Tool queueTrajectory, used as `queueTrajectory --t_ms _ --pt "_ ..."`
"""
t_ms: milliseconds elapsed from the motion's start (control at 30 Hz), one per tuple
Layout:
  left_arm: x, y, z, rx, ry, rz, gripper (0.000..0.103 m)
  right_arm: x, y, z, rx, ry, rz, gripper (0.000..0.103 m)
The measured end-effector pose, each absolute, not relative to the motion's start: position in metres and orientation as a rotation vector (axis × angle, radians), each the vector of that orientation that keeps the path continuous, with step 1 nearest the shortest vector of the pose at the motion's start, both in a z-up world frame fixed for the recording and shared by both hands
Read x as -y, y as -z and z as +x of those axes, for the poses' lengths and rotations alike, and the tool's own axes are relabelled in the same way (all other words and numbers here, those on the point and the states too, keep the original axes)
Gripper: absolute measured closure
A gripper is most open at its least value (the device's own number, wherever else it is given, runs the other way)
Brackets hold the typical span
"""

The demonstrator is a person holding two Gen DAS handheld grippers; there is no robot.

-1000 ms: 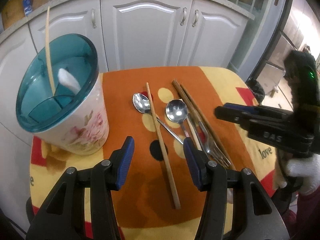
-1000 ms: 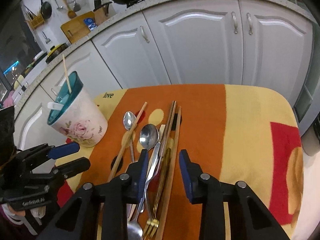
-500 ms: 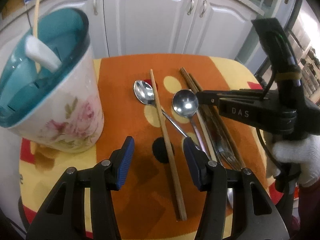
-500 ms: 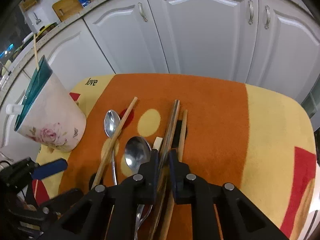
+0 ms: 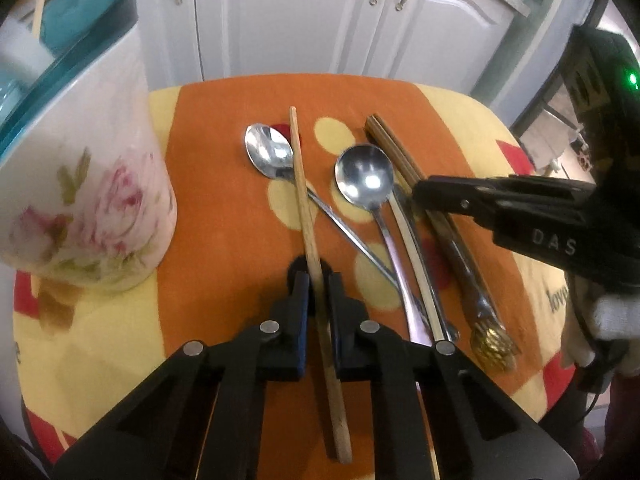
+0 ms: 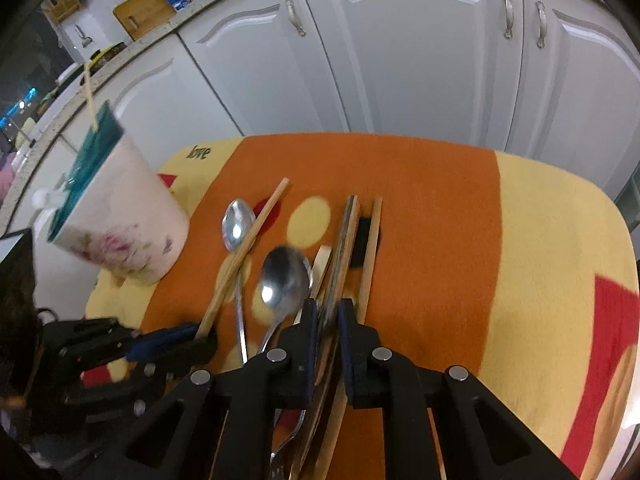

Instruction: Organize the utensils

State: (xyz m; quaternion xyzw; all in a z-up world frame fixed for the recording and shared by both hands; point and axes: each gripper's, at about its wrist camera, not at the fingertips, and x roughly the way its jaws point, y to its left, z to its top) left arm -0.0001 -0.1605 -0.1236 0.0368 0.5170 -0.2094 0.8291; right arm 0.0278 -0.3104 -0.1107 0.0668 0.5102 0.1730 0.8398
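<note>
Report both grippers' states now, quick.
Left gripper: closed on the light wooden chopstick.
Right gripper: closed on the dark chopstick.

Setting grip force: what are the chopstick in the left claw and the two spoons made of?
The light chopstick in the left claw looks like bare wood or bamboo: pale tan, matte. The small spoon and round spoon look like polished steel, mirror-bright with reflections.
</note>
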Motion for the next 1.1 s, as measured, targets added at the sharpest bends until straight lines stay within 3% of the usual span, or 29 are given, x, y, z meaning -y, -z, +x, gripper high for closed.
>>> queueTrajectory --t_ms 400,467,533,600,1033,1100 --pt "0.14 0.124 -0.035 -1.161 0.494 0.106 0.098 0.312 0.107 -0.014 -1.118 -0.412 0.15 0.096" --pt "0.141 0.122 -0.032 -1.157 0.493 0.099 0.094 0.309 0.106 -0.01 -1.126 -0.405 0.13 0.095" --pt "0.141 0.118 -0.026 -1.143 0.483 0.092 0.076 0.307 0.107 -0.004 -1.126 -0.396 0.125 0.095" --pt "0.141 0.113 -0.019 -1.127 0.478 0.068 0.073 0.303 0.107 0.003 -1.13 -0.388 0.107 0.095" --pt "0.175 0.124 0.019 -1.093 0.399 0.151 0.073 0.292 0.116 0.038 -1.16 -0.398 0.063 0.093" --pt "0.177 0.124 0.022 -1.09 0.399 0.158 0.081 0.296 0.116 0.038 -1.156 -0.407 0.085 0.093"
